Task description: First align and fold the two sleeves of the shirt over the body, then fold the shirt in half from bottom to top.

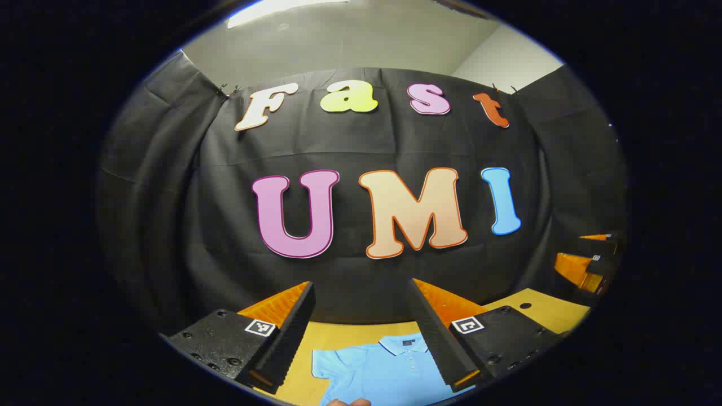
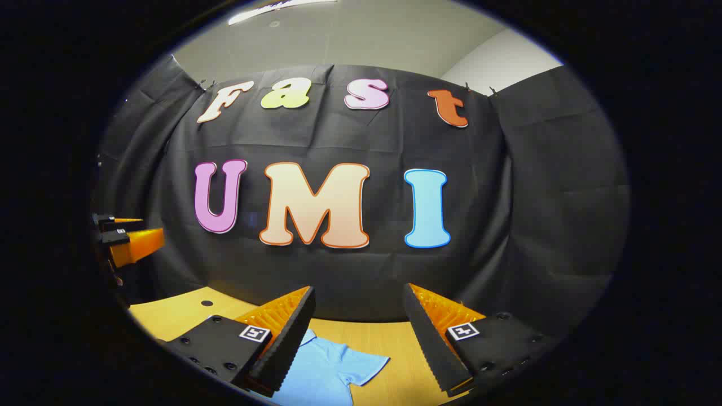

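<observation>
Two fingers of the left gripper [image 1: 364, 332] stick out at the bottom of the left gripper view, spread wide apart with nothing between them — released, holding nothing. Each finger [image 1: 287, 332] has one small square black-and-white marker [image 1: 260, 327] on its block. Below them, one light blue short-sleeved polo shirt [image 1: 389, 372] lies flat on one yellow wooden table [image 1: 541, 313]. Its collar [image 1: 401, 343] points toward the black cloth wall [image 1: 169, 225], and three little buttons run down from the collar. One sleeve [image 1: 327, 363] sticks out flat to the side, not folded. A bit of a hand [image 1: 348, 402] peeks in at the very bottom edge, touching or just over the shirt — hard to tell which.

In the right gripper view, the right gripper [image 2: 358, 335] also hangs above the table [image 2: 169, 316] with its two fingers wide apart and nothing between them. The shirt [image 2: 324, 372] lies low in this view, partly hidden behind one finger [image 2: 285, 338], and its other sleeve [image 2: 366, 363] lies spread out on the wood. One small dark hole [image 2: 207, 303] shows in the tabletop.

Each view also catches the other gripper far off at the side, up in the air near the wall: the right one [image 1: 586, 262] in the left gripper view, the left one [image 2: 127, 239] in the right gripper view. Both grippers are well above the shirt, not touching it. One long ceiling light [image 1: 282, 8] glows at the top.
</observation>
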Available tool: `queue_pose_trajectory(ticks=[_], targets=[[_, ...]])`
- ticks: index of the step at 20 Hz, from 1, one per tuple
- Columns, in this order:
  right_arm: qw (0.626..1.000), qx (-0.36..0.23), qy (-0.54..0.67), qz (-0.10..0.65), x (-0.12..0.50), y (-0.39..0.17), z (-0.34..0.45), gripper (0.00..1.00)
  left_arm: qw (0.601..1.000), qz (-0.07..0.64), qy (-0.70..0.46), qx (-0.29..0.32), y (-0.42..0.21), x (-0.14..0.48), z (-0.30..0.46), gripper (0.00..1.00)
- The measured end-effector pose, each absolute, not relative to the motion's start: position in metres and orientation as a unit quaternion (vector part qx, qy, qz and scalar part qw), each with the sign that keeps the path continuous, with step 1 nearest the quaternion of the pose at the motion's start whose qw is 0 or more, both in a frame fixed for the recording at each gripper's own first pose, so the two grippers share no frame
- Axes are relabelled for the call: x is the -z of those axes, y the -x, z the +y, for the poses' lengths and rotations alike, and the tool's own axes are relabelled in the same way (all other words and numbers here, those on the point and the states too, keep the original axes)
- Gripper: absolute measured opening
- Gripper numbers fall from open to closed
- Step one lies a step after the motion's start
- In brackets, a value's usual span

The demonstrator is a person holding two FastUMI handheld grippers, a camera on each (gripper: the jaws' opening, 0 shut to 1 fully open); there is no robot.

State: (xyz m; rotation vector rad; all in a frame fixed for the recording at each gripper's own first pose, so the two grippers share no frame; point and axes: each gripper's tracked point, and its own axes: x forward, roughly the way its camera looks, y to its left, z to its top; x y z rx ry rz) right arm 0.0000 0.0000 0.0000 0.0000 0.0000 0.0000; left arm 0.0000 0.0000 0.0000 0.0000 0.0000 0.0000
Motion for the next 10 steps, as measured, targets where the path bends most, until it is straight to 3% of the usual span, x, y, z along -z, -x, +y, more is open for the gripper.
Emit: queue_pose_trajectory(ticks=[10], targets=[[1.000, 0.010, 0.012, 0.022, 0.014, -0.009, 0.022, 0.98, 1.000, -0.009, 0.012, 0.011, -0.011, 0.003, 0.027, 0.96]])
